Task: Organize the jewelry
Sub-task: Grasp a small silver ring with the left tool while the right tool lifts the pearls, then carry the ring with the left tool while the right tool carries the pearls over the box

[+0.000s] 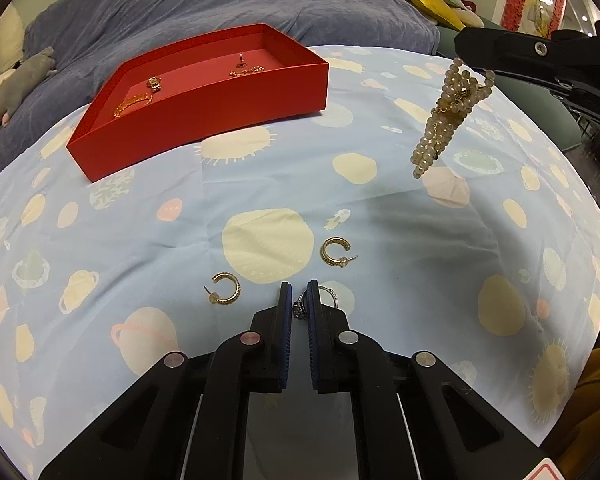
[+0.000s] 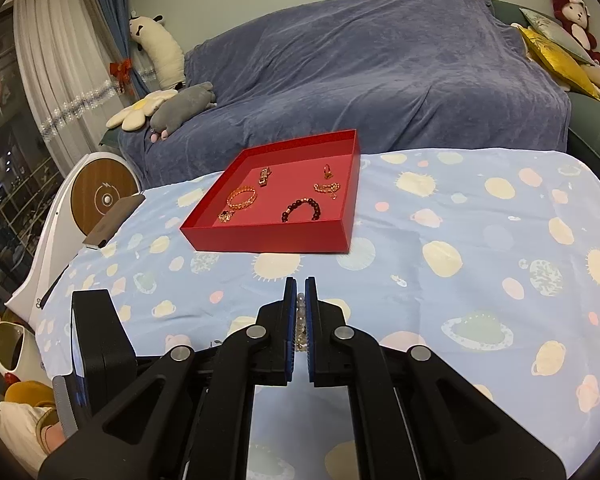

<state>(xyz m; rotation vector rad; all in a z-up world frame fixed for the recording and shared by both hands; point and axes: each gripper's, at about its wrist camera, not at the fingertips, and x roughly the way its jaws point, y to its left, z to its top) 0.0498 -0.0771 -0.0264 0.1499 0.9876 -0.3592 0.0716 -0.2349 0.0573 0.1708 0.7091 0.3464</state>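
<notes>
Only the left wrist view shows the pearl bracelet (image 1: pixel 446 114) hanging lengthwise downward from the clamped right gripper (image 2: pixel 300 300), right of the red tray (image 1: pixel 204 124); left gripper (image 1: pixel 299 300) pinches a ring (image 1: pixel 300 305)

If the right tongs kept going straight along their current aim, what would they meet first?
Probably the blue planet-print tablecloth just short of the shallow red cardboard tray; depth is uncertain. The right tongs grip a pearl bead strand.
</notes>
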